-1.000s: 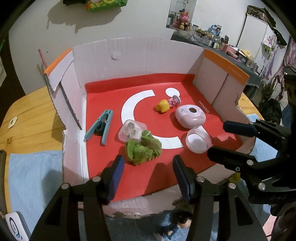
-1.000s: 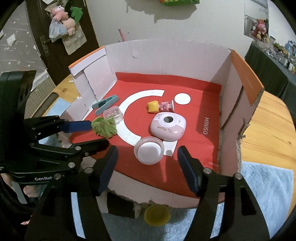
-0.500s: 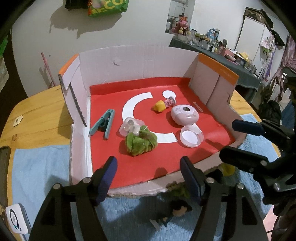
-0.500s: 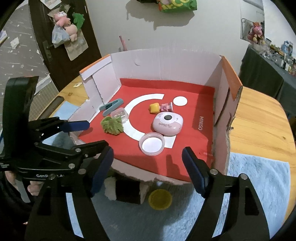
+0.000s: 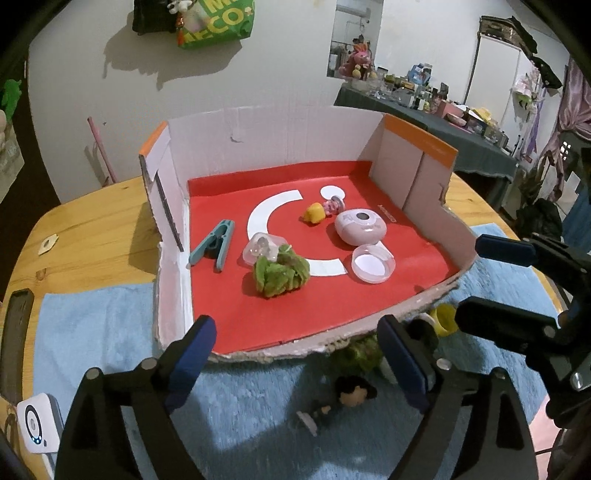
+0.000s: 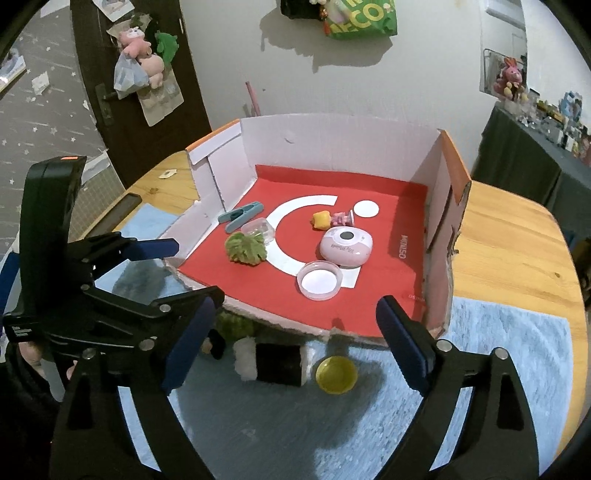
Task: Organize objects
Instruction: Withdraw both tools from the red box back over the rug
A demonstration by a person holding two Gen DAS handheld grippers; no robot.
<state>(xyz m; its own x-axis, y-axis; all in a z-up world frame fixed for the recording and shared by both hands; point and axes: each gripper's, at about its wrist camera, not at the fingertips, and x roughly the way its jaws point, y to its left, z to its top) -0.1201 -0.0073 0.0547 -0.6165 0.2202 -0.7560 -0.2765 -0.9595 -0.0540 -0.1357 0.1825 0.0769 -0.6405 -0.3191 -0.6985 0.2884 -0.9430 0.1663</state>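
Both the left hand-held gripper [image 5: 295,354] and right hand-held gripper [image 6: 295,339] hang wide open, holding nothing, near the cardboard box [image 6: 332,144]. Green lettuce toy [image 5: 280,271] lies inside on the red floor; the figurine [image 5: 347,397] on the blue towel [image 5: 92,332] is blurred, and the box's near edge half hides the sushi toy [image 6: 271,363].

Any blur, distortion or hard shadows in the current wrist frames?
Left wrist view: strong fisheye bowing of the cardboard box; the doll figure on the blue towel looks soft; black vignette corners. Right wrist view: same barrel distortion; green bag casts a hard wall shadow; yellow cap fairly sharp.
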